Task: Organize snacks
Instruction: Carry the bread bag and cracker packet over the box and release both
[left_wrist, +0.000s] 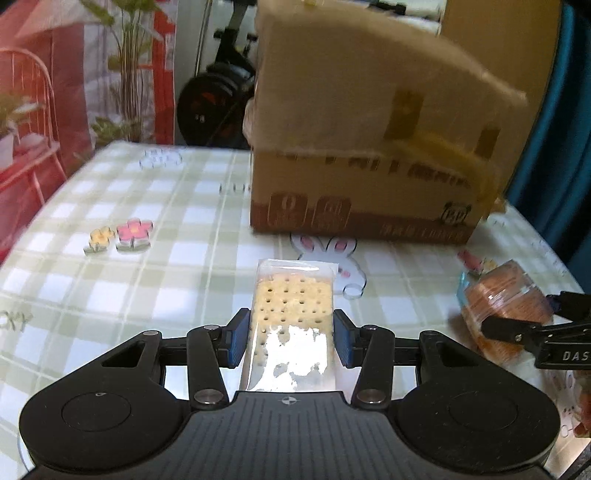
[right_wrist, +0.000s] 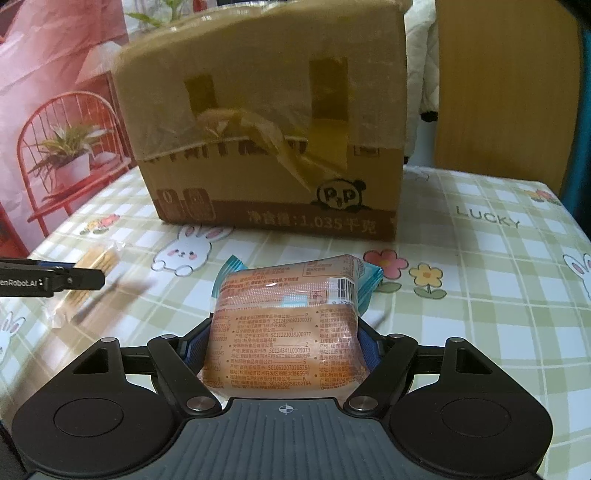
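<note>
The left claw is gripping a clear-wrapped cracker packet, its blue pads pressing both long edges; the pale, hole-dotted crackers are showing through the film, and glare is washing out the near end. The right claw is clamping an orange bread packet printed with small text and a barcode, teal crimped ends sticking out at the far side; the wrapper is bulging over the pads and hiding most of them. Both packets are hanging just above the checked bench, in front of a taped cardboard box with a panda logo. The box is sitting on the bench, its top cut off in both views, and motion blur is smearing its print in the left view. Only the right wrist view is showing the word "LUCKY" beside the box and the left claw's tip edging in; only the left view is showing an exercise bike behind the bench.
</note>
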